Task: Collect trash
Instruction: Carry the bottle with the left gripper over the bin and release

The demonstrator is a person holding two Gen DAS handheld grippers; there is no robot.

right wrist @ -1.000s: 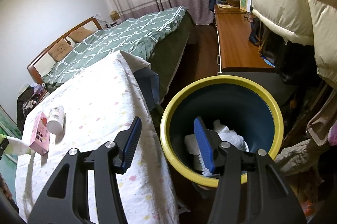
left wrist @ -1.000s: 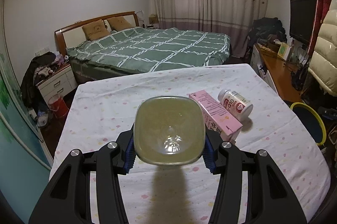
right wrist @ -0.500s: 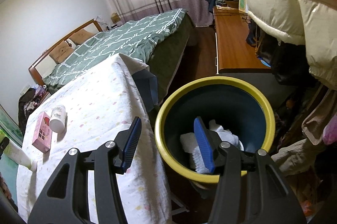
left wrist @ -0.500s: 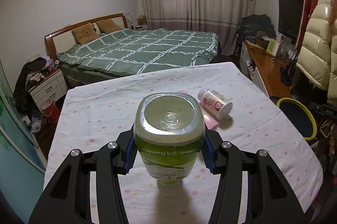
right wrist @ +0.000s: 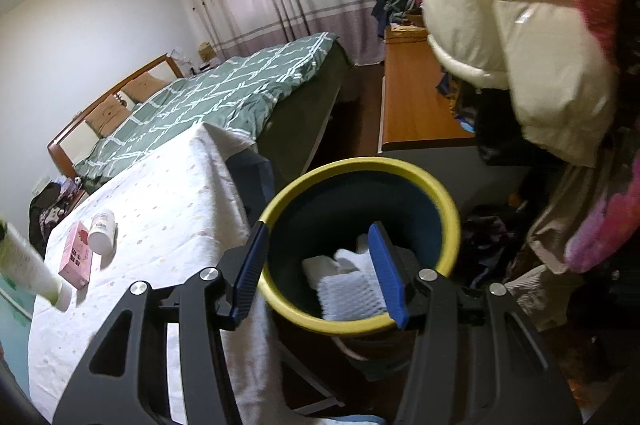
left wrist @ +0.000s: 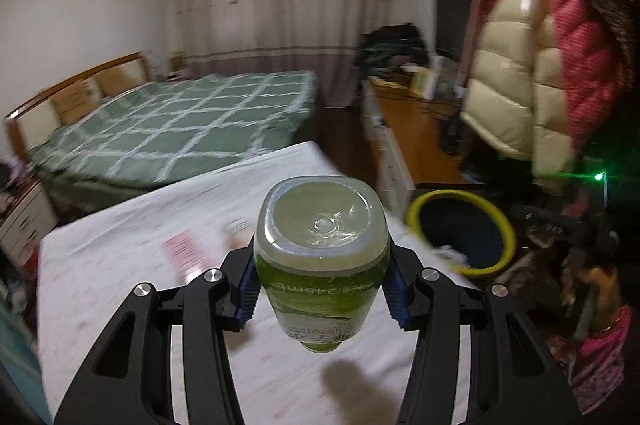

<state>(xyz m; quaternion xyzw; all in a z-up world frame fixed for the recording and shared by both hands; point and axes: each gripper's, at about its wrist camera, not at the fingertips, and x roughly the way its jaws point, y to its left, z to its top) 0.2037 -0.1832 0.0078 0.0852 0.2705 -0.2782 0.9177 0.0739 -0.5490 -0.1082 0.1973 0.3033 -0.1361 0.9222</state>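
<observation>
Table (left wrist: 132, 265) with a dotted white cloth fills the lower left of both wrist views; beside its right edge, on the floor, stands the yellow-rimmed bin (right wrist: 448, 209), already holding white crumpled trash (right wrist: 348, 285).

Step in hand: carrying 1 item to the bin. The left gripper (left wrist: 322, 283) is clamped on a green-labelled bottle (left wrist: 322, 245), pads pressing both sides, bottle base toward the camera and cap end pointing down, lifted clear above the cloth with its shadow underneath. In the left view the bin (left wrist: 460, 199) sits to the right of the bottle and apart from it, so the bottle is not over the opening yet.

The right gripper (right wrist: 320, 275) hangs about half open with nothing between the blue pads, poised over the bin's near rim.

Still on the table: 2 pieces, a pink carton (right wrist: 76, 259) and a white jar (right wrist: 102, 231) lying touching it.

Next move, my read: swing the left gripper right until the bottle is above the bin mouth, clear of the rim and the right gripper, then release. After that, carton and jar remain.
</observation>
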